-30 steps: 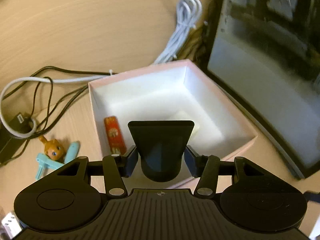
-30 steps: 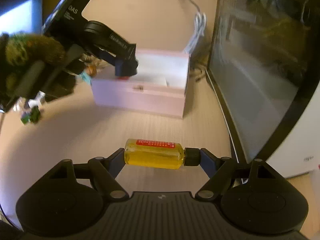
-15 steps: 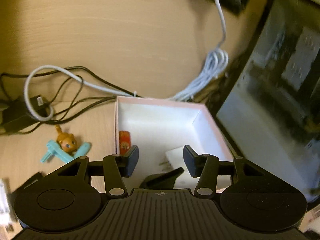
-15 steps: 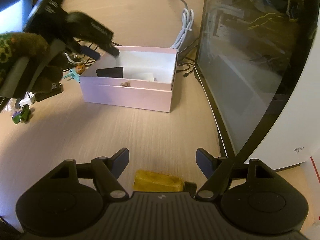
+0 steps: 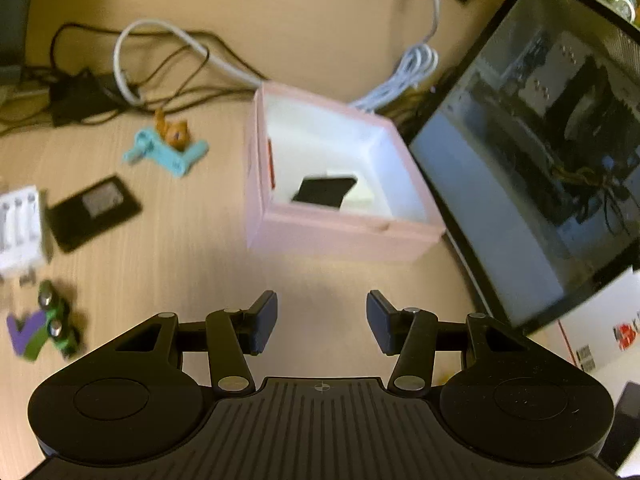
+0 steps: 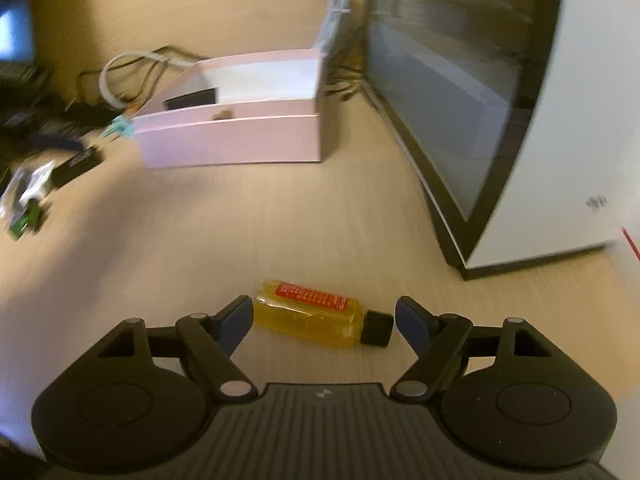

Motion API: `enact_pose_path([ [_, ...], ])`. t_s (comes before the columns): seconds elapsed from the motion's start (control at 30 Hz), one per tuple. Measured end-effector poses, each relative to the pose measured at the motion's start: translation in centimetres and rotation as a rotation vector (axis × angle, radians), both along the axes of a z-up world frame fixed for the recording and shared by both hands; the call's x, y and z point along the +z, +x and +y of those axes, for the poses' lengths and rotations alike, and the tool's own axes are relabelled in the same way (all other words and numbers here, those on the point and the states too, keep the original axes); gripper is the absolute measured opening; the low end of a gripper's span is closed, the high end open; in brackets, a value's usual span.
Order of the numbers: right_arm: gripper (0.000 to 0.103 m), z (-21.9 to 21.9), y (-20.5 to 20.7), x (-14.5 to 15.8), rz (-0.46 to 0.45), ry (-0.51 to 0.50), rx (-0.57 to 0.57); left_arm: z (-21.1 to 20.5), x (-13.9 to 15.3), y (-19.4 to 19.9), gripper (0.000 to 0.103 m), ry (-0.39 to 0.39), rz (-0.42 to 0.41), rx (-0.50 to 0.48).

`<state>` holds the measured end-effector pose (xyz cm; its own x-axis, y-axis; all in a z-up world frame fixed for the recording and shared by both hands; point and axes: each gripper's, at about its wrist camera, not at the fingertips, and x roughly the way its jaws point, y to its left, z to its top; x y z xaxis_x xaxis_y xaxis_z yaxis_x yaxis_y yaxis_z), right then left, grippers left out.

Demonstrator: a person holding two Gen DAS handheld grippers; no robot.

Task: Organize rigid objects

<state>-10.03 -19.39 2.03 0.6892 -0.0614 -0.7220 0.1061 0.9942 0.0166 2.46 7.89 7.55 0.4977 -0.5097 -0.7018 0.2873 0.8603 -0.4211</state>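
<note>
- The pink box, square, open-topped and white inside, sits at the centre of the left wrist view; it holds a black wedge-shaped piece lying on a pale flat pad, and a red strip against its left inner wall, mostly hidden by the rim.
- The left tool is released, jaws parted over bare wood-grain surface, nothing between them.
- The right tool has its jaws opening; the yellow bottle lies between them on the surface, low in the frame, pads clear of it.
- The bottle is clear plastic, with amber liquid, a red label and a black cap.
- Left of the box: a teal and orange toy, a flat black card, a white ribbed block cut off at the edge, and a green and purple toy, all blurred.
- Tangled cables fill the upper left.
</note>
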Motion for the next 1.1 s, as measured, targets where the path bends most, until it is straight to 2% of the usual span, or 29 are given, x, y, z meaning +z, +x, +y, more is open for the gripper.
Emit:
enact_pose_path([
  [0.13,0.079,0.6,0.3,-1.4,0.015,0.022,-0.059,0.9,-0.6,-0.8,0.054,0.027,0.023,-0.034],
  [0.3,0.08,1.4,-0.5,-1.2,-0.023,0.08,-0.19,2.5,-1.3,-2.1,0.054,0.042,0.043,-0.061],
  [0.43,0.08,2.7,-1.7,-1.5,-0.072,0.056,-0.34,3.3,-2.1,-2.7,0.054,0.043,0.073,-0.094],
  [0.57,0.081,4.6,-2.5,-2.2,-0.108,0.0,-0.43,3.7,-2.4,-3.3,0.054,0.041,0.077,-0.143],
  [0.7,0.087,6.2,-2.8,-2.6,-0.132,-0.036,-0.468,3.7,-3.0,-3.5,0.054,0.025,0.089,-0.184],
  [0.9,0.089,5.8,-2.5,-2.3,-0.108,-0.03,-0.532,3.2,-4.0,-3.6,0.054,0.022,0.106,-0.221],
  [1.03,0.089,6.3,-2.8,-2.2,-0.098,-0.031,-0.574,3.3,-4.1,-3.6,0.054,0.021,0.112,-0.223],
  [1.1,0.081,6.7,-2.8,-2.0,-0.098,-0.033,-0.571,3.4,-4.1,-3.5,0.054,0.017,0.115,-0.217],
])
